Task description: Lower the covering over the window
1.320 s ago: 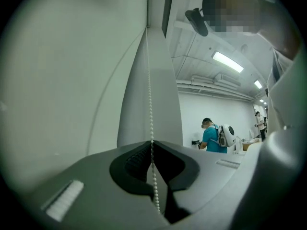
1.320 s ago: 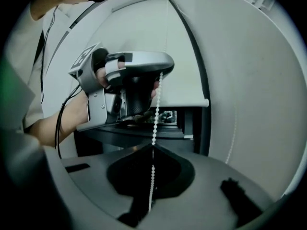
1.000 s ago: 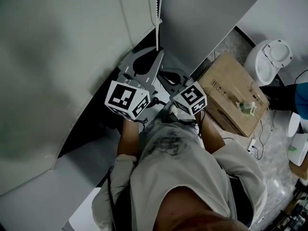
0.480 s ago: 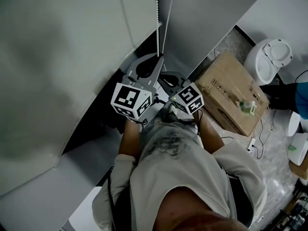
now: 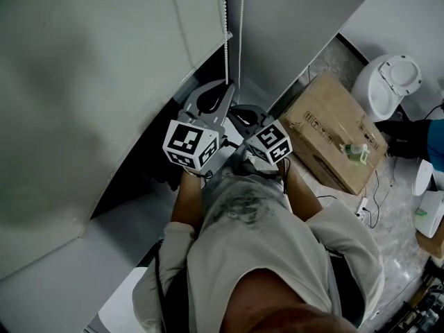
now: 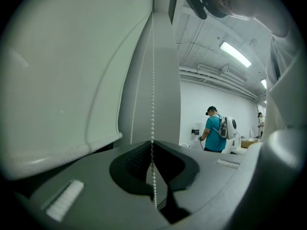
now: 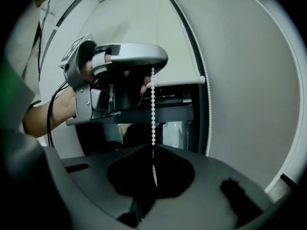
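A white roller blind (image 5: 83, 82) covers the window at the left; its bottom bar (image 7: 177, 80) shows in the right gripper view. A white bead chain (image 5: 225, 19) hangs beside it. My left gripper (image 5: 226, 87) is shut on the chain, which runs between its closed jaws (image 6: 152, 145). Just below it, my right gripper (image 5: 240, 111) is shut on the same strand (image 7: 153, 150). From the right gripper view the left gripper (image 7: 144, 63) sits directly above, held by a hand. A second chain strand (image 5: 241, 19) hangs to the right.
A cardboard box (image 5: 336, 134) with a small bottle on it lies on the floor at the right, beside a round white fixture (image 5: 388, 82). A person in a teal shirt (image 6: 213, 133) stands far back in the room. A dark gap shows below the blind.
Both grippers have sunk a little along the chain, still shut on it. The blind's lower edge has come further down, and a second chain strand now shows at the top.
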Demonstrator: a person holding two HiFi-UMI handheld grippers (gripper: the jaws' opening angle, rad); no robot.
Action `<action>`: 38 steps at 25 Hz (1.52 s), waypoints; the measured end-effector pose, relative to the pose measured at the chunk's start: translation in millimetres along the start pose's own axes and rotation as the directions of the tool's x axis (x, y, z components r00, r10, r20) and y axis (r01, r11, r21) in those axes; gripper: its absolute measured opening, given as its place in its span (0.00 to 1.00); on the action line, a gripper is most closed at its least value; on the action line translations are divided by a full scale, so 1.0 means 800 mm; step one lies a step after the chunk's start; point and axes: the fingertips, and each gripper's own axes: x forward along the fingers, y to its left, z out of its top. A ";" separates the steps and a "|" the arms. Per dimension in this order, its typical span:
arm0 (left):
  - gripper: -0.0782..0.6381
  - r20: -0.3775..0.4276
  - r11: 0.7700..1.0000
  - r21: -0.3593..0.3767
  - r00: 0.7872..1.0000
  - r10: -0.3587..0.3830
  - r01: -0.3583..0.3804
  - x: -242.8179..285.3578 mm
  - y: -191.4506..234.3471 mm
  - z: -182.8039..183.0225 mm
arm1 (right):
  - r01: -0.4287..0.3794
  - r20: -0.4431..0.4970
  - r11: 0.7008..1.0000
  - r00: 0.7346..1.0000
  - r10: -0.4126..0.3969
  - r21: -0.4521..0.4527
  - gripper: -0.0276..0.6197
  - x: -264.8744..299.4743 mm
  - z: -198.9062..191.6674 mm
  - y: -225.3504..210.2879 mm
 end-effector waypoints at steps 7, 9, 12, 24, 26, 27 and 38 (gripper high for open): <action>0.14 0.019 1.000 0.004 1.000 0.016 -0.016 -0.003 -0.002 0.002 | 0.012 0.027 1.000 1.000 -0.011 -0.023 0.07 -0.007 0.001 0.002; 0.14 0.023 1.000 0.005 0.999 0.024 -0.024 -0.004 0.000 0.003 | 0.019 0.033 0.999 0.999 -0.018 -0.025 0.07 -0.009 0.002 0.000; 0.14 0.026 0.999 0.008 0.999 0.036 -0.036 -0.003 0.002 0.005 | 0.030 0.040 0.999 0.999 -0.029 -0.025 0.07 -0.011 0.005 -0.004; 0.21 0.028 0.998 0.000 0.998 0.059 -0.059 -0.020 0.006 0.001 | 0.069 0.030 0.997 0.997 -0.068 -0.044 0.08 -0.016 0.008 -0.007; 0.22 0.027 0.998 -0.005 0.998 0.059 -0.059 -0.023 0.006 0.000 | 0.076 0.029 0.996 0.997 -0.075 -0.041 0.17 -0.019 0.008 -0.009; 0.22 0.027 0.998 -0.007 0.998 0.060 -0.060 -0.025 0.006 0.000 | 0.080 0.032 0.996 0.996 -0.078 -0.041 0.18 -0.021 0.009 -0.009; 0.12 0.051 0.998 -0.011 0.996 0.068 -0.068 -0.053 -0.001 0.001 | 0.099 0.236 0.994 0.968 -0.086 -0.046 0.07 -0.082 0.107 0.004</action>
